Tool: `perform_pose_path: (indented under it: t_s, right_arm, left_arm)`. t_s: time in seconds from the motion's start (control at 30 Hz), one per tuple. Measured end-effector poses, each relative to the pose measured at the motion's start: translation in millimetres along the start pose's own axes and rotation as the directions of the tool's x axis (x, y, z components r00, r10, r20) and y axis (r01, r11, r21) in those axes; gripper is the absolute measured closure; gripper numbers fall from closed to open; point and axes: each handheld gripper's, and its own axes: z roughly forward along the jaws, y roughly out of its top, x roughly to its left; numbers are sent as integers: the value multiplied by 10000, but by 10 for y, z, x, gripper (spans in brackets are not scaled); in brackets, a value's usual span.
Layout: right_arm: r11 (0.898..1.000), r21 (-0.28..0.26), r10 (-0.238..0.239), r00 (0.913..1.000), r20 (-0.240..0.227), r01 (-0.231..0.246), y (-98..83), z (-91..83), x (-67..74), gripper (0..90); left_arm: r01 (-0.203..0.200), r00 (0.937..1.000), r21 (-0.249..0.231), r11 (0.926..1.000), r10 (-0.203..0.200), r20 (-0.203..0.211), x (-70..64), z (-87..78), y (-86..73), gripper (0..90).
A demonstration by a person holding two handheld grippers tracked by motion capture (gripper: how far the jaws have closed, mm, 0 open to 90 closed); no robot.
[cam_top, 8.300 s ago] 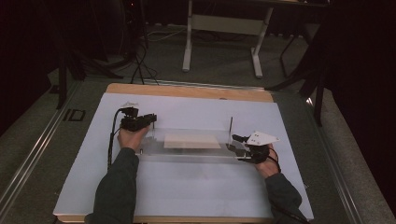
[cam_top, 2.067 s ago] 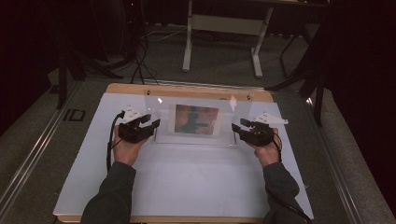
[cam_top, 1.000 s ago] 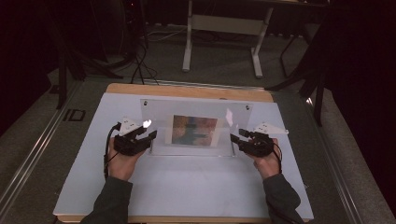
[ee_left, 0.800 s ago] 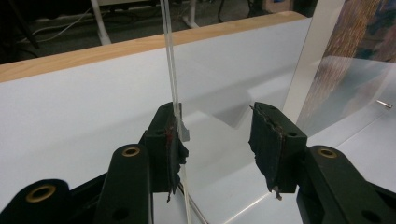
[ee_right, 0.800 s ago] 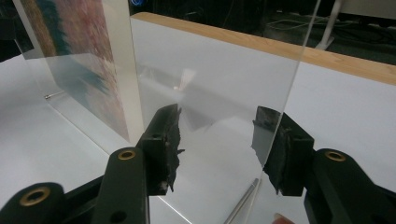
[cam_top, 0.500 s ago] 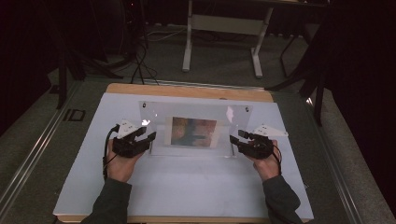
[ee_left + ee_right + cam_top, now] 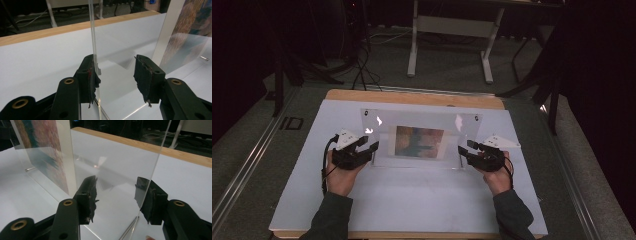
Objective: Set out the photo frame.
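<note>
On the white tabletop (image 7: 412,205) in front of me stands one clear frame (image 7: 419,137), upright, with one picture (image 7: 419,142) in its middle. My left tool (image 7: 366,147) sits at the frame's left edge and my right tool (image 7: 465,150) at its right edge, two tools in all. In the left gripper view the pane's edge (image 7: 94,50) runs just against the left-hand pad, with the other pad well off it; the jaws stand wide, not clamped. In the right gripper view the pane's edge (image 7: 155,165) passes in front of the right-hand pad; these jaws stand wide too, having just opened a little, pressing nothing.
</note>
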Motion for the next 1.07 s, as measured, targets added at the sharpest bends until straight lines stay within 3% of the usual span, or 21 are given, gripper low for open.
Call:
perform_pose_path:
  t_s: [0.4, 0.6, 0.73, 0.9, 1.07]
  right_arm:
    - [9995, -315, 46, 9996, 293, -37, 16, -185, -89, 483]
    - [9991, -412, 37, 9990, 454, -18, 2, -227, -105, 513]
    - [9986, -481, -185, 9993, 339, 201, 25, -279, -102, 530]
    - [9975, -698, -61, 9994, 353, 86, 22, -411, -192, 553]
    - [9971, -671, 387, 9973, 622, -345, -6, -527, -361, 539]
  left_arm:
    - [170, 9996, -123, 9998, -168, 211, 46, -124, -3, 525]
    - [338, 9982, -356, 9988, -319, 515, 152, -255, 7, 566]
    - [381, 9988, -487, 9981, -365, 335, 230, -356, 23, 567]
    - [663, 9978, -659, 9956, -658, 95, 335, -436, 7, 567]
    - [795, 9955, -369, 9962, -812, -485, 432, -442, -44, 550]
